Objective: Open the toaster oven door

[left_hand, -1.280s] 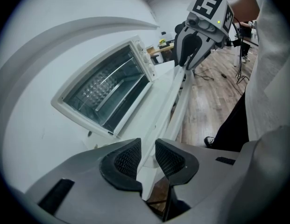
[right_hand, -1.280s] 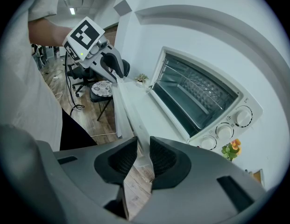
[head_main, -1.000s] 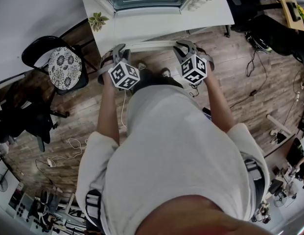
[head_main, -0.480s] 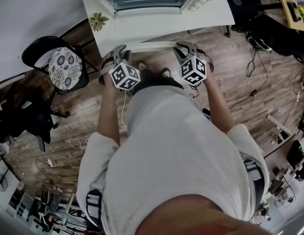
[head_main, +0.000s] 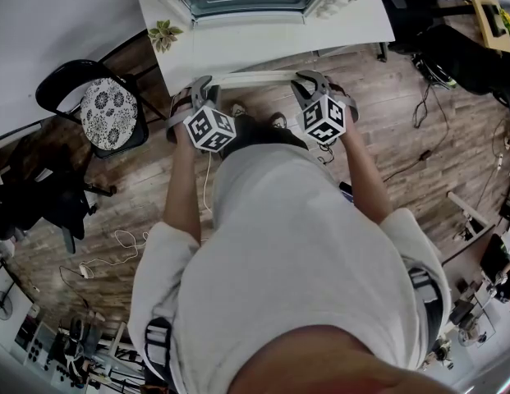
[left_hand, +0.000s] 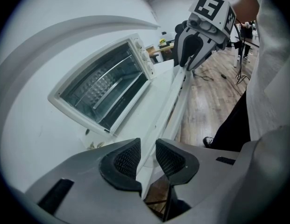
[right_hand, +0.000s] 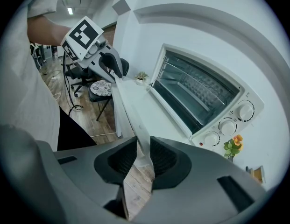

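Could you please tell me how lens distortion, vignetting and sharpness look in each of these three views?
Head view: fisheye bows the white table and floor; evenly lit, sharp. Left gripper view: black corner vignette, the toaster oven looks skewed and tilted. Right gripper view: same vignette, wall lines curve, the oven's glass shows no strong glare.

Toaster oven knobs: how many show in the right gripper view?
3, in a slanted row on the toaster oven, right of its glass: upper knob, middle knob, lower knob. None appear hidden.
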`<state>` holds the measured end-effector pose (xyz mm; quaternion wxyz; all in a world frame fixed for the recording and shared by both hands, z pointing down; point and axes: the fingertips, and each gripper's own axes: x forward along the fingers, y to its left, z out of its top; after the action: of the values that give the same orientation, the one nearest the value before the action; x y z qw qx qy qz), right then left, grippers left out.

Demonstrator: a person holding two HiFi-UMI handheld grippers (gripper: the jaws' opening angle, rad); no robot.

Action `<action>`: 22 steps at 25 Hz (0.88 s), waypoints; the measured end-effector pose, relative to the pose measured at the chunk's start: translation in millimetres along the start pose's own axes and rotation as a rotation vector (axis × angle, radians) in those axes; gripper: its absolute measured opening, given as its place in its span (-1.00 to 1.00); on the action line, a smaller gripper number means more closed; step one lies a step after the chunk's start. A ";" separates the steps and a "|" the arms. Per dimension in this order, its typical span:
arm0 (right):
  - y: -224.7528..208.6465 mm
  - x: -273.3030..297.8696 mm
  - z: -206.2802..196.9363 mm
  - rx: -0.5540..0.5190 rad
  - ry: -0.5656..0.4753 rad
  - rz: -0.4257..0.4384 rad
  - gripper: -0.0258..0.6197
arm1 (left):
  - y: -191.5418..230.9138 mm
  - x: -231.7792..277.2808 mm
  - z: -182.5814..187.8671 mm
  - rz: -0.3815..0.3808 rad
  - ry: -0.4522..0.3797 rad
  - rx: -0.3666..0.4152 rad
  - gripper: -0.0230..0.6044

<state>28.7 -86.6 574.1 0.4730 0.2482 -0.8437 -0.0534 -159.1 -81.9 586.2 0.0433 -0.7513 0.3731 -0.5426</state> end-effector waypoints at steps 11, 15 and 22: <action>2.1 3.3 -2.5 0.007 0.001 0.005 -0.64 | -3.1 3.4 -2.5 0.006 0.002 -0.003 -0.59; 3.1 3.2 -2.7 0.007 0.000 0.006 -0.64 | -3.6 2.8 -3.0 0.012 0.005 -0.004 -0.59; -0.2 -1.5 -1.6 0.011 -0.035 -0.009 -0.64 | -0.8 -0.7 1.3 0.061 -0.002 -0.017 -0.59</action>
<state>30.7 -85.8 573.8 0.4566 0.2535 -0.8510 -0.0553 -157.7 -81.3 585.5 0.0538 -0.7406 0.4003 -0.5370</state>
